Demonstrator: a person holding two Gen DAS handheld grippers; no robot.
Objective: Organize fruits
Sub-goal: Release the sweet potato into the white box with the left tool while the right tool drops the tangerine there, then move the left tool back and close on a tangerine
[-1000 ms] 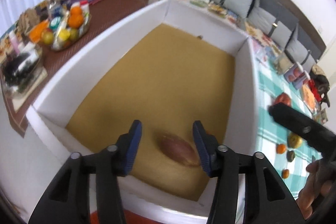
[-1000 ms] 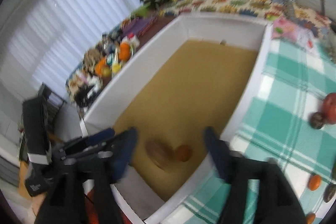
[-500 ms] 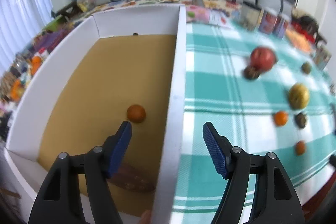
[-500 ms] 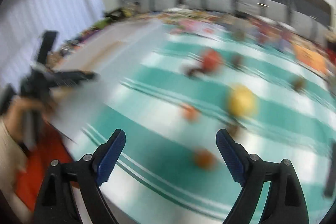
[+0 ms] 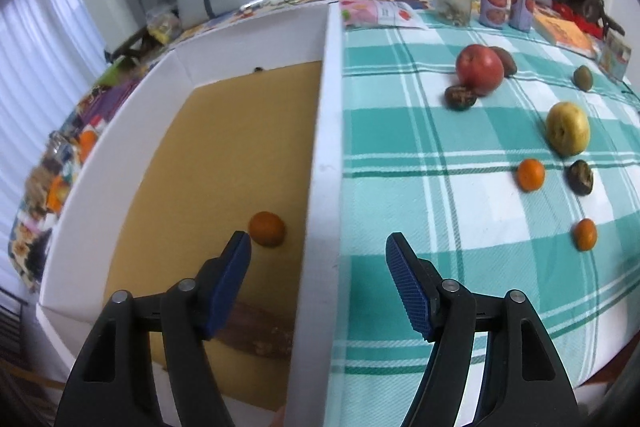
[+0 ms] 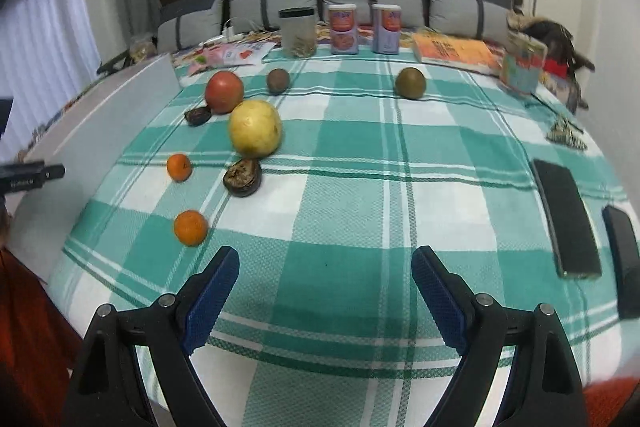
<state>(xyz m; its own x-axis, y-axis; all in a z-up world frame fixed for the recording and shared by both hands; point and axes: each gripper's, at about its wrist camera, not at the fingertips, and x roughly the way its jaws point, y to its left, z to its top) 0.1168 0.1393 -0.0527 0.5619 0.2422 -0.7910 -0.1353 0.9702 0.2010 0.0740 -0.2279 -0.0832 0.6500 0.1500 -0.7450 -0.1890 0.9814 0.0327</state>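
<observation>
Right wrist view: right gripper (image 6: 325, 297) gapes wide, empty — small, bright orange mandarin (image 6: 191, 227) nearby.

On the checked cloth (image 6: 352, 131): two small oranges (image 6: 190, 227), one red apple (image 6: 224, 91), one yellow fruit (image 6: 255, 128), four dark fruits (image 6: 242, 177); two tins (image 6: 343, 29), two phones (image 6: 566, 217)

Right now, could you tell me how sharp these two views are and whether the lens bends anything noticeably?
Left wrist view: mostly sharp; the fisheye bows the white box wall and the checked cloth, with dark corners. Right wrist view: slightly soft, the yellow fruit a little smeared; cloth lines curve towards the edges.
</observation>
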